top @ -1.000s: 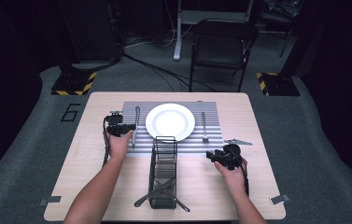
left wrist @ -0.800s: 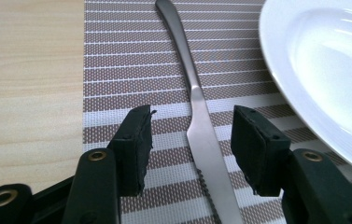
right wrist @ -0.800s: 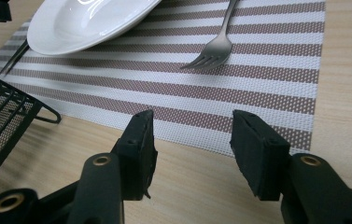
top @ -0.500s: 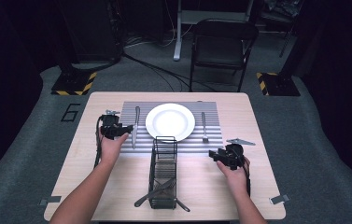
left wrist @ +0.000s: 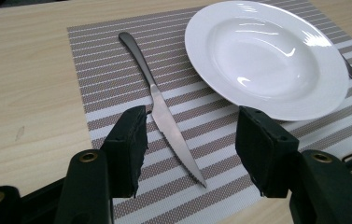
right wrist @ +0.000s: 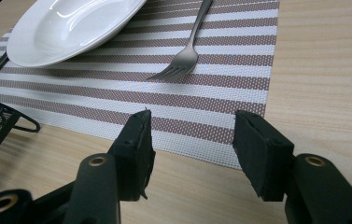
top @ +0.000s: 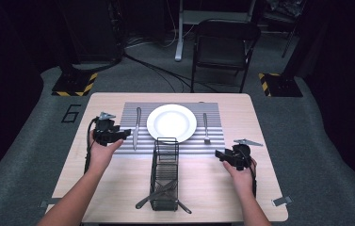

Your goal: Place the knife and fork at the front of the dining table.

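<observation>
A white plate (top: 171,122) sits in the middle of a striped placemat (top: 217,141). A knife (top: 136,128) lies left of the plate, a fork (top: 205,128) right of it. My left gripper (top: 124,133) is open at the mat's left edge, its jaws standing either side of the knife blade (left wrist: 176,140) and just short of it. My right gripper (top: 218,154) is open and empty, low over the wood below the mat's right corner, the fork tines (right wrist: 176,65) ahead of it.
A black wire cutlery basket (top: 165,174) stands in front of the plate near the table's front edge, with utensils (top: 158,195) lying in its near end. A folding chair (top: 224,44) stands beyond the far edge of the table (top: 255,117). Bare wood lies either side of the mat.
My left gripper has drawn back leftward from the knife to the mat's left edge. My right gripper has shifted a little forward and to the right.
</observation>
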Available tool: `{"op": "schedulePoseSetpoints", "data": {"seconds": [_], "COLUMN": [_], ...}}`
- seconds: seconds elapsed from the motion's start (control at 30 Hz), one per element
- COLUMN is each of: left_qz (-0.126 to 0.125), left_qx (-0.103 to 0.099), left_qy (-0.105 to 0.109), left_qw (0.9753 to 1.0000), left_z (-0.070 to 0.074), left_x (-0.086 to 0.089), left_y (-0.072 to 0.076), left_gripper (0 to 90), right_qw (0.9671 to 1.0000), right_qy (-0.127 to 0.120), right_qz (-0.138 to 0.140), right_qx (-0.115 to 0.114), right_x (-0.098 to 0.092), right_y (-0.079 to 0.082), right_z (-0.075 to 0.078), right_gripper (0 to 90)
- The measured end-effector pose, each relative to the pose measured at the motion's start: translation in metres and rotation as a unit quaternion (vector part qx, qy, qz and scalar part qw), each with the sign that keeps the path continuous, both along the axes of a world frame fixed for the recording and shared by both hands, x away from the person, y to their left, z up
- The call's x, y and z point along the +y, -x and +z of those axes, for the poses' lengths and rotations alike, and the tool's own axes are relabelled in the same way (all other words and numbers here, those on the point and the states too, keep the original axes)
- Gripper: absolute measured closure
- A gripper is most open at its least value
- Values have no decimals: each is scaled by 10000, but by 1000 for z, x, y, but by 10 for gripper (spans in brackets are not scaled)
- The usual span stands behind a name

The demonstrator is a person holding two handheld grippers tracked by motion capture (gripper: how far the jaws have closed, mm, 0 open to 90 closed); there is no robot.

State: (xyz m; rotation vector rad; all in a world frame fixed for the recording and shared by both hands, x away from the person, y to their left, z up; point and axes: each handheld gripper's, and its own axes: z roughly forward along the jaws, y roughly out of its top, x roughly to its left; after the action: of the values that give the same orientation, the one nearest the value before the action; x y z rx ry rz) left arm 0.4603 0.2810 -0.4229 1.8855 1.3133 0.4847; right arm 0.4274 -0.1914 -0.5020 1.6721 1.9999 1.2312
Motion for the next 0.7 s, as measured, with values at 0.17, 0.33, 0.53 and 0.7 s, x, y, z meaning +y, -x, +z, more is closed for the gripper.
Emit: {"op": "schedulePoseSetpoints", "data": {"seconds": [0.17, 0.33, 0.53, 0.7], "left_qz": [-124, -234, -313, -319], "left_qx": [-51, -54, 31, 106], "left_qy": [-55, 2, 85, -39], "left_qw": [9999, 9997, 9995, 9994], "left_z": [3, 0, -10, -24], "left_x": [5, 11, 18, 24], "left_y": [15, 27, 43, 55], "left_gripper": [432, 426, 425, 424], "right_qw": [10000, 9999, 9997, 9994], "right_qy": [38, 155, 211, 259], "right_qz": [0, 52, 84, 142], "right_qx": [-22, -50, -104, -154], "right_x": [0, 3, 5, 8], "right_y": [1, 2, 3, 4], "right_z": [0, 1, 2, 2], "right_gripper": [467, 467, 467, 467]}}
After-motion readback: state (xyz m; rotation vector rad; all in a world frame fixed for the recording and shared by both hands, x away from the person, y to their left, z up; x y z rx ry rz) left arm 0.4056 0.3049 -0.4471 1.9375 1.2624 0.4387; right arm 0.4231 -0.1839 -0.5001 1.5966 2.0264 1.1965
